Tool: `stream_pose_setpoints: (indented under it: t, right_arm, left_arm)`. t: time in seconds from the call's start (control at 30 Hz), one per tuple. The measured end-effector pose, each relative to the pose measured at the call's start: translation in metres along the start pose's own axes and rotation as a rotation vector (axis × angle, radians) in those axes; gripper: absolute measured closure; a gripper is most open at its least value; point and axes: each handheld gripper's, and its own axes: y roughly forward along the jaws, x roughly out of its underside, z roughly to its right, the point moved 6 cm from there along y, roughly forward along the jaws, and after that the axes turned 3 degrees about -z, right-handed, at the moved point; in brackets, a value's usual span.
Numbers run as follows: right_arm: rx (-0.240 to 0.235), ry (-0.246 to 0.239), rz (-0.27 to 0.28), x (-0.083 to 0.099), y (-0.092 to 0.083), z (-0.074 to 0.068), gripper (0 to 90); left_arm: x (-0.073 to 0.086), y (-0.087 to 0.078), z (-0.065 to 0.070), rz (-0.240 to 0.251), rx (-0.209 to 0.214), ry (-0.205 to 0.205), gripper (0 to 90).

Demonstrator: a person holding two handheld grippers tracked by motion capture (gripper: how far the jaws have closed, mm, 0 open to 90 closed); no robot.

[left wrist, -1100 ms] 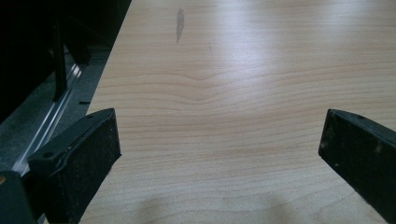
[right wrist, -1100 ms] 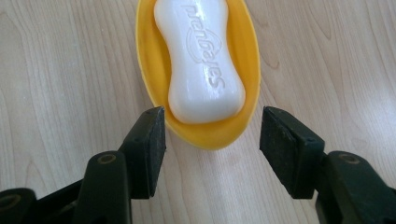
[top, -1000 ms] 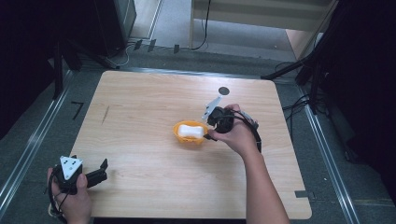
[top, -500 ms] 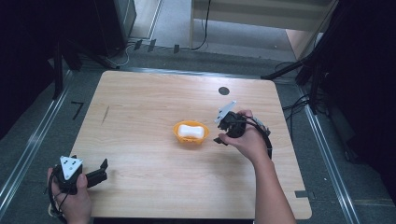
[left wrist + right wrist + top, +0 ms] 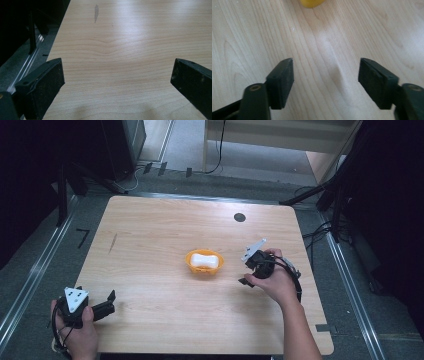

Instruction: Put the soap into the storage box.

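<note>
- Wooden and pale, the counter (image 5: 165,235) carries no brand, label or readable writing; its marks are a dark round spot (image 5: 239,217) near the far edge and a short dark streak (image 5: 113,243) toward the left side, which the left gripper view also shows ahead of the jaws (image 5: 96,13).
- Right hand (image 5: 277,282) comes in from the bottom of the high view and holds the right gripper (image 5: 245,275) low over the counter, to the right of the bowl and clearly apart from it, its black jaws pointing toward the bowl's side.
- Right gripper (image 5: 325,80) has its jaws spread, and they have just been opening; bare wood lies between the pads and nothing is pinched.
- Left hand (image 5: 75,330) sits at the near left corner of the counter with the left gripper (image 5: 111,301), well apart from the bowl, a grey three-cornered plate (image 5: 75,298) on top.
- Left gripper (image 5: 117,82) has its jaws spread wide over bare wood, holding nothing.
- Orange bowl (image 5: 204,263) stands near the middle of the counter; its yellow-orange rim (image 5: 311,3) just shows at the top edge of the right gripper view, ahead of the jaws and not between them.
- White object (image 5: 205,261), rounded and bone-like in outline, lies inside the bowl; no print on it can be made out.
</note>
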Motion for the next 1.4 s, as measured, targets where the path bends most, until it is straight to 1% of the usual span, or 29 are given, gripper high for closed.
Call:
stream_pose_setpoints:
  t: [0.03,0.07,0.1,0.13,0.17,0.2,0.23,0.27,0.3,0.33,0.37,0.4,0.43,0.47,0.5,0.67,0.8,0.87,0.97,1.03,1.07,1.13,1.2,1.27,1.3,1.4]
  right_arm:
    - [-0.009,0.017,0.007,0.002,0.000,-0.001,24.3]
    - [-0.005,0.038,0.018,0.004,-0.001,-0.002,20.0]
    - [0.009,0.048,0.026,0.005,-0.001,-0.002,18.1]
    - [0.024,0.074,0.030,0.007,-0.002,-0.004,16.7]
    - [0.031,0.080,0.031,0.009,-0.002,-0.005,14.8]
    - [0.030,0.103,0.020,0.011,-0.002,-0.006,13.9]
    - [-0.007,0.127,0.006,0.013,-0.001,-0.009,13.7]
    - [-0.043,0.133,0.002,0.015,0.000,-0.011,13.3]
    - [-0.038,0.130,0.004,0.016,-0.001,-0.013,13.1]
    - [-0.019,0.132,0.011,0.018,-0.001,-0.013,12.2]
    - [-0.020,0.140,0.020,0.019,-0.002,-0.014,10.1]
    - [-0.012,0.155,0.039,0.020,-0.003,-0.014,7.7]
    - [-0.004,0.162,0.047,0.022,-0.004,-0.014,7.1]
    - [-0.001,0.174,0.057,0.024,-0.005,-0.015,4.6]
    - [0.006,0.174,0.062,0.026,-0.005,-0.015,2.2]
    - [0.031,0.196,0.075,0.036,-0.007,-0.017,0.0]
    - [0.034,0.225,0.102,0.046,-0.009,-0.020,0.0]
    - [0.047,0.241,0.114,0.051,-0.010,-0.021,0.0]
    - [0.054,0.255,0.131,0.058,-0.011,-0.022,0.0]
    - [0.069,0.263,0.138,0.063,-0.012,-0.022,0.0]
    - [0.073,0.277,0.145,0.066,-0.013,-0.023,0.0]
    - [0.081,0.290,0.154,0.071,-0.013,-0.023,0.0]
    - [0.118,0.285,0.150,0.077,-0.013,-0.024,0.0]
    - [0.110,0.299,0.151,0.084,-0.011,-0.026,0.0]
    - [0.111,0.295,0.151,0.086,-0.011,-0.026,0.0]
    - [0.107,0.318,0.162,0.094,-0.010,-0.030,0.0]
  left_arm:
    - [0.000,0.000,0.000,0.001,0.000,-0.001,0.0]
    - [0.000,0.000,0.000,0.001,0.000,-0.001,0.0]
    - [0.000,0.000,0.000,0.001,0.000,-0.001,0.0]
    - [0.000,0.000,0.000,0.001,0.000,-0.001,0.0]
    - [0.000,0.000,0.000,0.001,0.000,0.000,0.0]
    - [0.000,0.000,0.000,0.001,0.000,0.000,0.0]
    - [0.000,0.000,0.000,0.001,0.000,-0.001,0.0]
    - [0.000,0.000,0.000,0.001,0.000,-0.001,0.0]
    - [0.000,0.000,0.000,0.001,0.000,-0.001,0.0]
    - [0.000,0.000,0.000,0.001,0.000,-0.001,0.0]
    - [0.000,0.000,0.000,0.001,0.000,-0.001,0.0]
    - [0.000,0.000,0.000,0.001,0.000,-0.001,0.0]
    - [0.000,0.000,0.000,0.001,0.000,-0.002,0.0]
    - [0.000,0.000,0.000,0.002,0.000,-0.003,0.0]
    - [0.000,0.000,0.000,0.002,0.000,-0.003,0.0]
    - [0.000,0.000,0.000,0.001,0.000,-0.001,0.0]
    - [0.000,0.000,0.000,0.002,0.000,-0.001,0.0]
    - [0.000,0.000,0.000,0.002,0.001,-0.001,0.0]
    - [0.000,0.000,0.000,0.004,0.001,-0.001,0.0]
    - [0.000,0.000,0.000,0.004,0.002,-0.001,0.0]
    - [0.000,0.000,0.000,0.004,0.001,-0.001,0.0]
    - [0.000,0.000,0.000,0.004,0.001,0.000,0.0]
    - [0.000,0.000,0.000,0.005,0.001,-0.001,0.0]
    - [0.000,0.000,0.000,0.004,0.002,0.000,0.0]
    - [0.000,0.000,0.000,0.006,0.002,-0.002,0.0]
    - [0.000,0.000,0.000,0.005,0.002,-0.002,0.0]
